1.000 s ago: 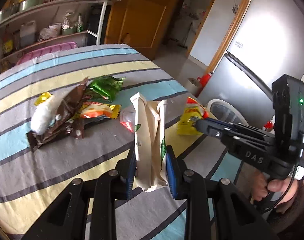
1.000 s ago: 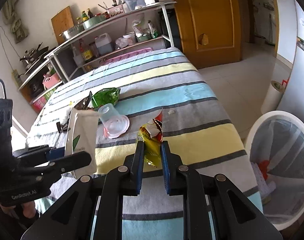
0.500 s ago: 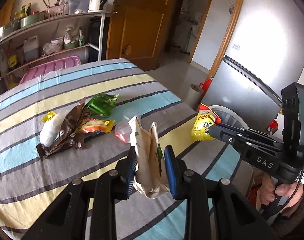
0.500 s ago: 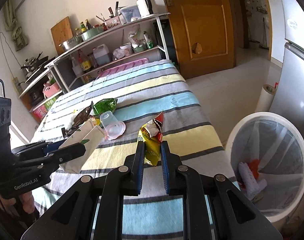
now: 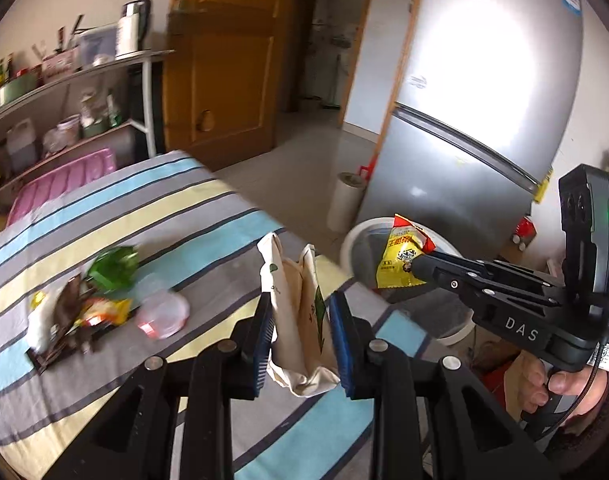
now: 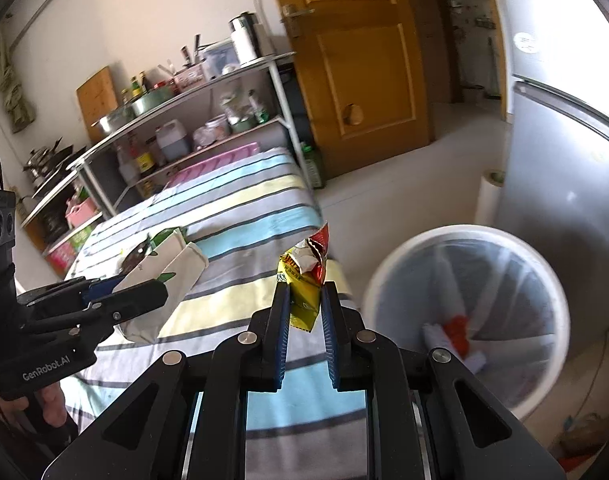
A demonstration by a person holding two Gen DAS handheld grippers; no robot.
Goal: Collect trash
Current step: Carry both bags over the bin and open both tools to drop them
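My left gripper (image 5: 300, 320) is shut on a crumpled beige paper bag (image 5: 300, 344) and holds it above the striped table's right edge; the bag also shows in the right wrist view (image 6: 160, 280). My right gripper (image 6: 302, 316) is shut on a yellow and red snack packet (image 6: 304, 280), held in the air between the table edge and the white trash bin (image 6: 464, 236). In the left wrist view the packet (image 5: 400, 256) hangs in front of the bin (image 5: 356, 236). More trash lies on the table: a green wrapper (image 5: 114, 266), brown and orange wrappers (image 5: 76, 312) and a clear plastic lid (image 5: 162, 314).
The bin, lined with a clear bag, holds red and white rubbish (image 6: 452, 332). A silver fridge (image 5: 484, 120) stands behind it, with a paper roll (image 5: 344, 200) on the floor. A metal shelf rack (image 6: 184, 120) and a wooden door (image 6: 364, 60) are beyond the table.
Both grippers have risen and swung right toward the bin with their loads. The snack packet has moved from over the table to beside the bin's rim.
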